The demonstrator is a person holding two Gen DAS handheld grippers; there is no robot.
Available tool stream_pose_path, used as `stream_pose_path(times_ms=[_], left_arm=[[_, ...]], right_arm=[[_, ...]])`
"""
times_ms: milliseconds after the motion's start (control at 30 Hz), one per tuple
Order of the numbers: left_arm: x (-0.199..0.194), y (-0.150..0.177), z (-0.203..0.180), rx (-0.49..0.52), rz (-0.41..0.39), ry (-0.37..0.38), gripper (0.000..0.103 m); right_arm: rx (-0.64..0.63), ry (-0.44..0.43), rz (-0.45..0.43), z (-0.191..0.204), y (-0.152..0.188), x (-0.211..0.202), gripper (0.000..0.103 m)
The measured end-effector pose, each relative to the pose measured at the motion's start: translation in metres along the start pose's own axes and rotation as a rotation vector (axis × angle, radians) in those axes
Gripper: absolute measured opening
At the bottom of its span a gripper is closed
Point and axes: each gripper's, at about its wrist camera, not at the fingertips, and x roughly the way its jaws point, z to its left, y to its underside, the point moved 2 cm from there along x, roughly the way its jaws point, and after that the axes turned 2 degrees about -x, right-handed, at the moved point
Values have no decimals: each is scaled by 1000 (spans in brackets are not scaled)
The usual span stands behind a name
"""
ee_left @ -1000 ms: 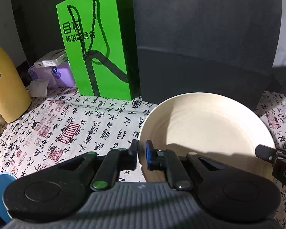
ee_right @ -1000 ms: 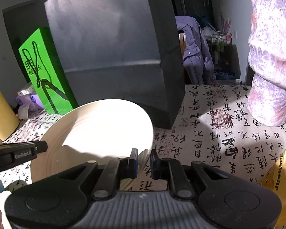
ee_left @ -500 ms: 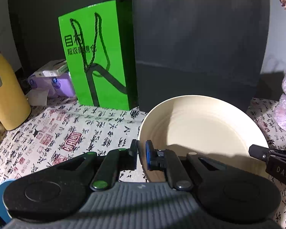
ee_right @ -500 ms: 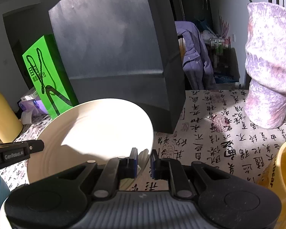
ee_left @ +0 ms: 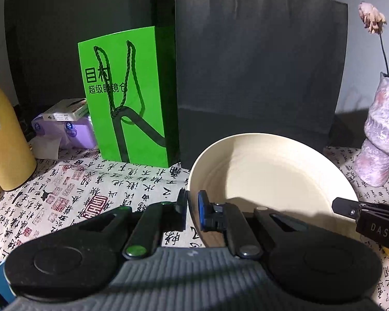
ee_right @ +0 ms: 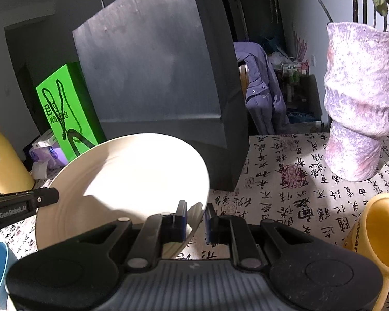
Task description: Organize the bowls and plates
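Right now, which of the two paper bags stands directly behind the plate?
The big black bag. The plate sits in front of it; the smaller green bag stands off to its left.

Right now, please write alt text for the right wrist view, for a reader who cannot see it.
The right tongs grip the near rim of a cream plate, and the left tongs hold its far left edge. Behind stand a black paper bag and a purple vase.

Black bag and green bag wall the back — open cloth left.
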Motion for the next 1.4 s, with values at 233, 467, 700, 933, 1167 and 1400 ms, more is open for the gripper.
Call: stream_pose_path(times_ms=[233,467,700,933,1167,1400], left_arm=[[-6,-3,1,10,-22,10,8],[-15,-6,-3,6,-34,38,8],[-31,-4,-9,7,-45,64,8],[-54,-2,-10,5,-59,83,8],[-77,3,-9,6,-70,97,8],[-99,13,-8,8,-78,110,8]], right_arm=[[13,-5,-13,3,-1,-4,14],[30,15,-26,3,-2,-15,14],[39,42,-38,1,0,-38,14],[50,59,-53,0,3,-64,14],[61,67,-66,4,11,-89,14],[63,81,-80,9,20,-114,14]])
